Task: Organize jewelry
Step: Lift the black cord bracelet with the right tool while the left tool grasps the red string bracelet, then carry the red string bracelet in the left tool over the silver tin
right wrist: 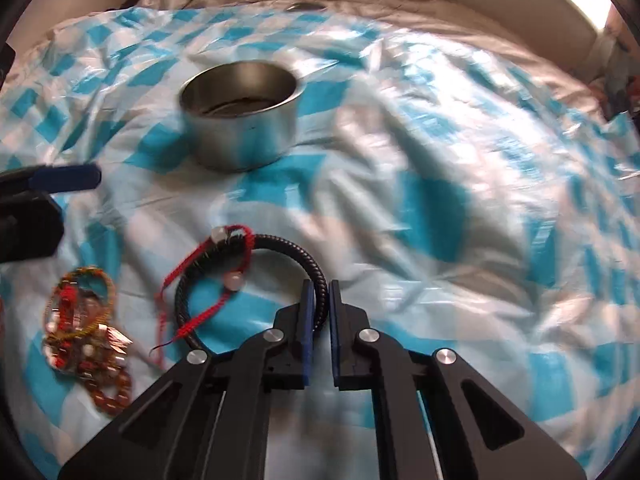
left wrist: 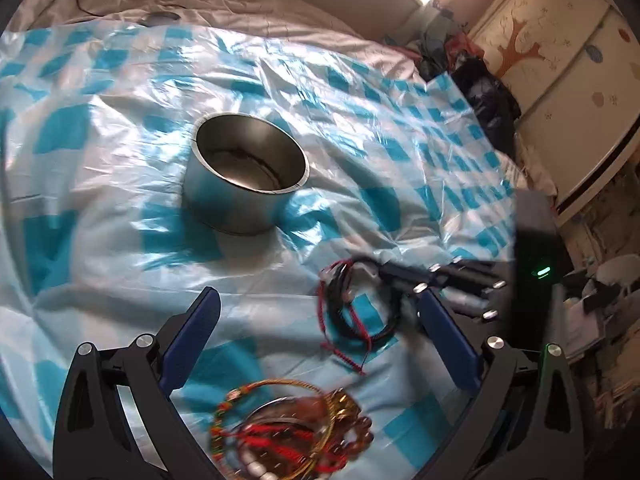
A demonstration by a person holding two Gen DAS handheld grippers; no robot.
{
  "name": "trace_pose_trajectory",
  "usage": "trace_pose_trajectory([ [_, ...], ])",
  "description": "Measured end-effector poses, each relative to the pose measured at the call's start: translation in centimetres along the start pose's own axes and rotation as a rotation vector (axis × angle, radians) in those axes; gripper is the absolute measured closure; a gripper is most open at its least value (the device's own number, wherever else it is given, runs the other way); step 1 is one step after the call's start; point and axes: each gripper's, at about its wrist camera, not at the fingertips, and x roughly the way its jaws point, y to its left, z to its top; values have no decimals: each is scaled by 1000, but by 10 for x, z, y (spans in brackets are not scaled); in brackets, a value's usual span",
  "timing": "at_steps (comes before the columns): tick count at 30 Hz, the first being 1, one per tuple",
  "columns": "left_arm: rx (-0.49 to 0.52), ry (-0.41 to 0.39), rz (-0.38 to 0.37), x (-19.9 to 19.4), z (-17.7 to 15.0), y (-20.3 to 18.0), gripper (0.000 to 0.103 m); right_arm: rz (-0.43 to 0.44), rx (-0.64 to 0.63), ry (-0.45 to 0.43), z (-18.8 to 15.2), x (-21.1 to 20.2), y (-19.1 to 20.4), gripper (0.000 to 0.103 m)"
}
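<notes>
The right gripper (right wrist: 319, 285) is clenched on a black coiled bracelet (right wrist: 280, 242), its two blue-padded fingers (right wrist: 307, 320) pinching the cord near their tips, with only that cord between them. A red braided cord (right wrist: 208, 276) with pale beads is tangled through the same loop, and the bundle trails to the left over the blue-and-white checked plastic sheet (right wrist: 440, 208) spread on the bed. The left gripper (left wrist: 316, 304) is released, jaws spread wide, and holds nothing; it hangs above a heap of bangles and beaded bracelets (left wrist: 288, 428) lying on the sheet between and below its fingers. One round metal tin (left wrist: 250, 172) stands upright farther back on the sheet, well apart from both jewelry groups; something dark lies in its bottom, too dim to identify. In the left wrist view, the right gripper's tip reaches the black-and-red bundle just beside the left gripper's right finger (left wrist: 444, 340).
</notes>
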Motion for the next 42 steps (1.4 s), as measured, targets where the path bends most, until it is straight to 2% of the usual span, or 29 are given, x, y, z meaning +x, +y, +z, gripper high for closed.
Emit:
trace_pose_trajectory([
  [4,78,46,-12,26,3,-29,8,-18,20,-19,-11,-11,-16,95],
  [7,70,89,-49,45,2,-42,8,-69,-2,-20,-15,-13,-18,95],
  [10,94,135,-51,59,-2,-55,8,-90,17,-37,-19,-20,-27,96],
  [12,112,160,-70,64,-7,-62,8,-61,46,-45,-21,-24,-35,96],
  [15,119,186,-104,72,-14,-68,8,28,102,-30,-24,-24,-47,96],
  [17,106,201,-169,75,-16,-65,8,24,121,-21,-28,-24,-53,96],
  [19,108,199,-138,77,-17,-65,8,25,142,-15,-31,-24,-60,96],
  [26,327,200,18,86,-29,-96,8,50,155,-16,-37,-25,-63,95],
  [28,358,185,29,86,-32,-100,9,47,151,-12,-36,-22,-63,96],
  [30,383,179,14,84,-35,-101,33,38,149,-5,-35,-20,-63,96],
  [32,422,170,-5,79,-36,-103,63,20,144,-2,-35,-19,-62,95],
  [33,433,161,-18,77,-36,-105,71,11,143,0,-35,-18,-62,95],
  [34,436,156,-15,76,-36,-105,88,3,143,2,-35,-18,-62,95],
  [35,446,146,2,74,-35,-106,99,1,145,6,-35,-17,-62,95],
  [42,460,130,58,58,-30,-98,100,3,156,21,-36,-13,-65,95],
])
